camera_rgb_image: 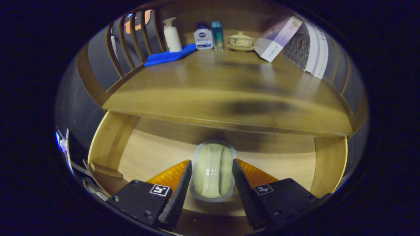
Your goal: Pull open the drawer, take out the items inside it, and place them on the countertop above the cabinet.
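Note:
The wooden drawer (111, 141) stands pulled open below the countertop (223, 85). A pale green rounded item in a clear wrapper (212, 170) sits between my two fingers above the drawer's light floor. My gripper (212, 178) is shut on it, both fingers pressing its sides. The countertop's front edge lies just beyond the item.
At the back of the countertop stand a white pump bottle (172, 34) on a blue cloth (169, 55), a white-and-blue bottle (203, 38), a teal bottle (217, 34) and a lidded ceramic cup (241, 41). A box (277, 37) and booklets (315, 49) lean at the right. Wooden slats (131, 42) rise at the left.

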A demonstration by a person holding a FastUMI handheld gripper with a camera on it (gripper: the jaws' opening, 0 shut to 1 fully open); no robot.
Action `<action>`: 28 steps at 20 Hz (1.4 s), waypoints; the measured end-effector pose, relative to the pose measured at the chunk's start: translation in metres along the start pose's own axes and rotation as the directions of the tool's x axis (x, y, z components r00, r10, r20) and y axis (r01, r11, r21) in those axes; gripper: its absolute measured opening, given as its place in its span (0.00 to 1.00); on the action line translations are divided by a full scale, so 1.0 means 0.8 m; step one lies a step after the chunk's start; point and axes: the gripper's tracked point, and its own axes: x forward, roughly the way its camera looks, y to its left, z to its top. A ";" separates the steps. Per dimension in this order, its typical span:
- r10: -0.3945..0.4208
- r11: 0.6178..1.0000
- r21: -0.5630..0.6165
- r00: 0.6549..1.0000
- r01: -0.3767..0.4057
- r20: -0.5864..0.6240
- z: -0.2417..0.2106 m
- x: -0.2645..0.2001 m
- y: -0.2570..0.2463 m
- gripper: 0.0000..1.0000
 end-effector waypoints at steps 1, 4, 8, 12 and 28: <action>-0.002 1.000 0.006 1.000 0.002 -0.021 -0.002 0.002 0.000 0.77; -0.014 0.999 0.028 0.998 0.015 -0.055 0.000 0.004 -0.005 0.71; -0.043 0.999 0.030 0.997 0.045 -0.071 0.007 0.007 -0.013 0.46; -0.062 0.998 0.008 0.995 0.063 -0.078 0.013 0.003 -0.013 0.23; -0.074 0.996 -0.053 0.997 0.073 -0.014 0.032 -0.102 0.000 0.19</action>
